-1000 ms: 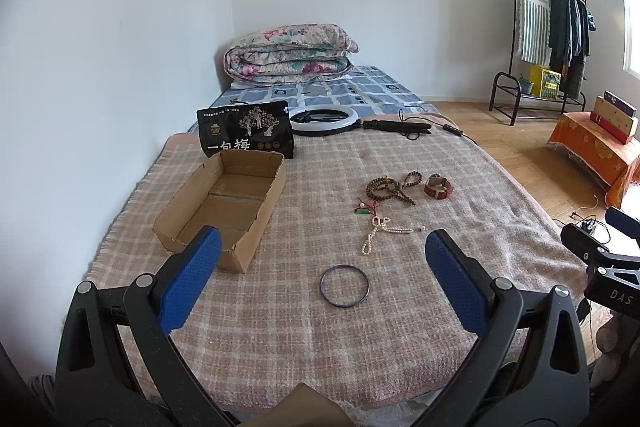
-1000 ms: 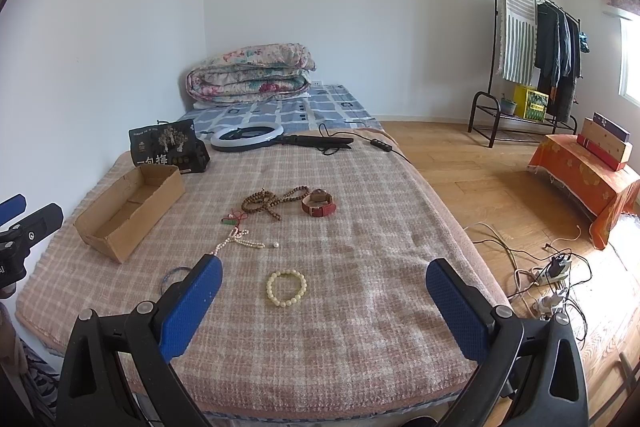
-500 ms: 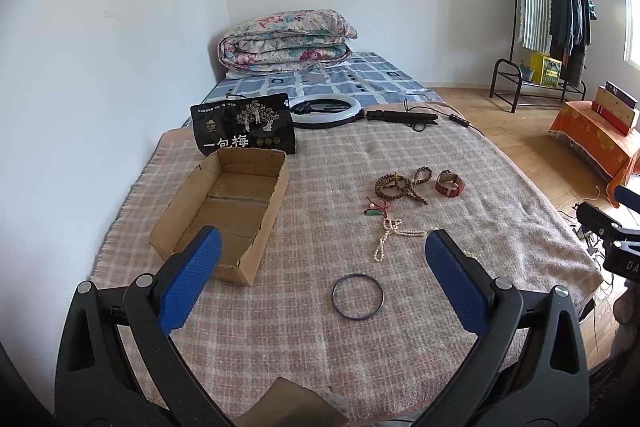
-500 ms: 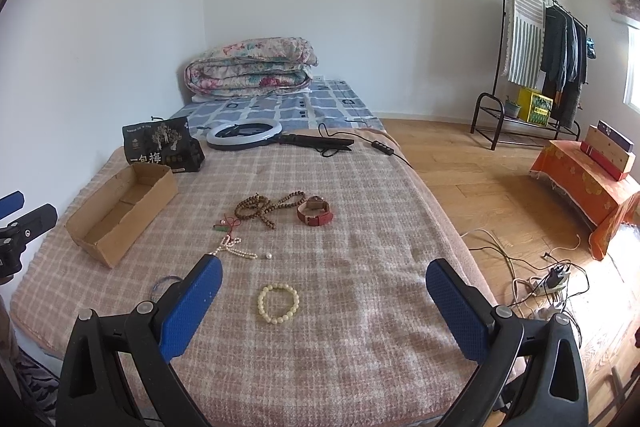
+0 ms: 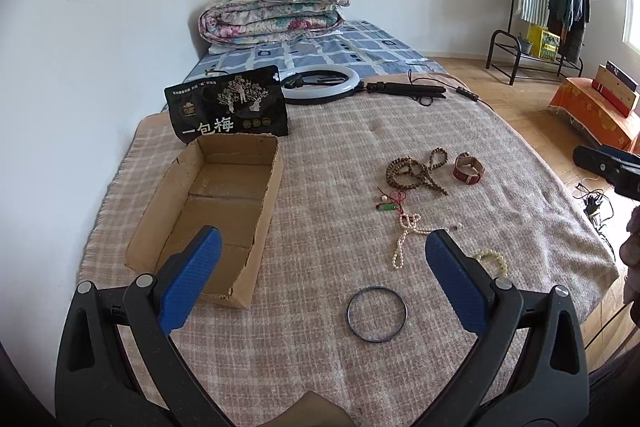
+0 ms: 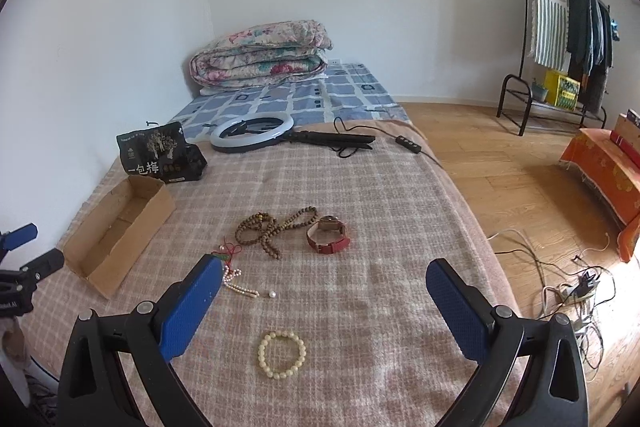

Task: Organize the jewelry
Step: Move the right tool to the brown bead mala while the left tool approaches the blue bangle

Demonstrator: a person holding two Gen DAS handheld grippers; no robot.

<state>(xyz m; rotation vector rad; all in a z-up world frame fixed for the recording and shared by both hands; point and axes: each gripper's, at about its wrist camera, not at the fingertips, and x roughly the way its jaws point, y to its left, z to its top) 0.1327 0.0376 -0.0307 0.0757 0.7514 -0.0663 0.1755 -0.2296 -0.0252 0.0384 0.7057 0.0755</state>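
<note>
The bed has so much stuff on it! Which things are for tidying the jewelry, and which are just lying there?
For the job:
cardboard box
dark bangle
cream bead bracelet
pearl strand
brown bead necklace
red watch
red string charm

Just lying about:
black snack bag
ring light
folded quilt

A black snack bag (image 5: 228, 107) is standing behind the cardboard box (image 5: 212, 211), showing large white characters reading 一包梅; the same characters are showing on it in the right wrist view. Its smaller print is staying too tiny to read.
</note>
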